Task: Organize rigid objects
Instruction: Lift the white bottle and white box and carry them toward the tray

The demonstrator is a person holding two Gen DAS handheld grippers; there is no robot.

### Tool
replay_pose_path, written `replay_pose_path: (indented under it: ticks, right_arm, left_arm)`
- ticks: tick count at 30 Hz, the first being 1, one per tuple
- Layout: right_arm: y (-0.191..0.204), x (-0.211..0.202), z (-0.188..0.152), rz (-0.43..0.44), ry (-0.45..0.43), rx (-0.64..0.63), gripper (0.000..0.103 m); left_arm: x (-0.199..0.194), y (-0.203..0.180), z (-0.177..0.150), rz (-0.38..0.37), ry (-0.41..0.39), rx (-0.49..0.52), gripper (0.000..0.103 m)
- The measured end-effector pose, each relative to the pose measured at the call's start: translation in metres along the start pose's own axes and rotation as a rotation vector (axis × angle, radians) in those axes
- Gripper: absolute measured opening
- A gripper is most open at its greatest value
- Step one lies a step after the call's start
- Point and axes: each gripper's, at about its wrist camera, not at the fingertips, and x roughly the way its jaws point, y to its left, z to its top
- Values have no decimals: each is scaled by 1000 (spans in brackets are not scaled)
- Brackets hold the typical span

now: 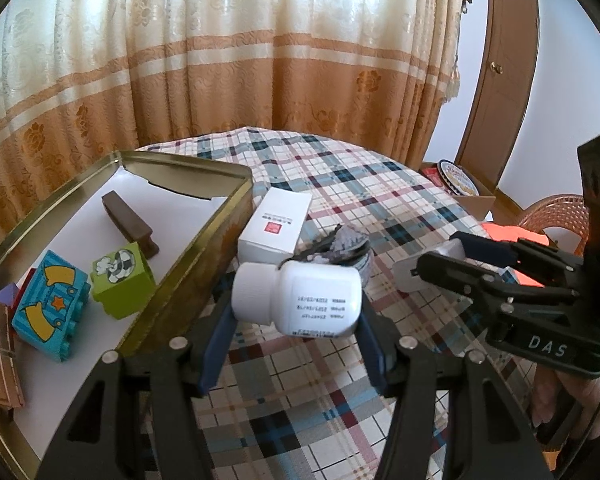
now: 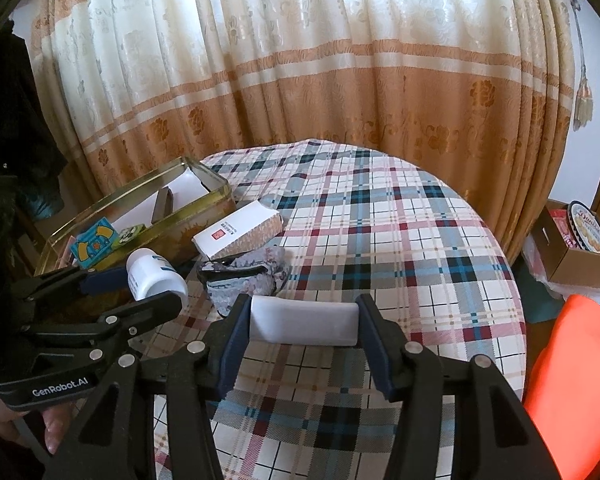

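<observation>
Blue-padded fingers (image 1: 216, 344) of the left tool (image 1: 296, 344) sit closest to the lens, clenched on a white bottle (image 1: 300, 300) that lies sideways between them, cap toward the tool's left, clear of the table (image 1: 340, 420). Right tool (image 2: 304, 336) likewise grips a white rectangular block (image 2: 304, 320) across its short ends; pads touch both ends, block lifted off the plaid cloth.

Layout relative to left tool: gold tin tray (image 1: 204, 240) just to its left and slightly ahead, open side up. Inside it: blue toy block (image 1: 48, 308), green toy block (image 1: 122, 276), brown block (image 1: 128, 220), and a wooden-looking piece (image 1: 0, 356) at the near left corner. White carton (image 1: 274, 226) rests ahead of the tool, against the tray's outer wall. Crumpled grey item (image 1: 344, 244) lies just beyond the bottle; identity unclear. Right tool (image 1: 440, 264) hovers to the right, near but apart.

Judgement on step: both hands are loaded, transport phase. Several items already in the tray suggest it is the collection point; carton and the grey item remain outside.

Next move, as judged: carry the bottle leftward over the tray rim, lower onto bare white floor of the tray near the green block, then release. Clearance over the rim is needed; the bottle is round and may roll once freed, so set it against a neighbour. The right tool should wait or follow behind to avoid crossing paths.
</observation>
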Motion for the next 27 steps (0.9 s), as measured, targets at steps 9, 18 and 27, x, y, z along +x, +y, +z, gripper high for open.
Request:
replay_pose_path:
  ticks: [9, 18, 27]
  right_arm:
    - [1, -7, 0, -7, -34, -6, 55]
    - [2, -10, -1, -14, -55, -17, 55]
    - [4, -16, -1, -23, -84, -30, 55]
  left_arm:
    - [-6, -3, 0, 13, -36, 11, 57]
    - [-13, -6, 0, 27, -73, 28, 57]
    - [-19, -8, -1, 36, -108, 42, 57]
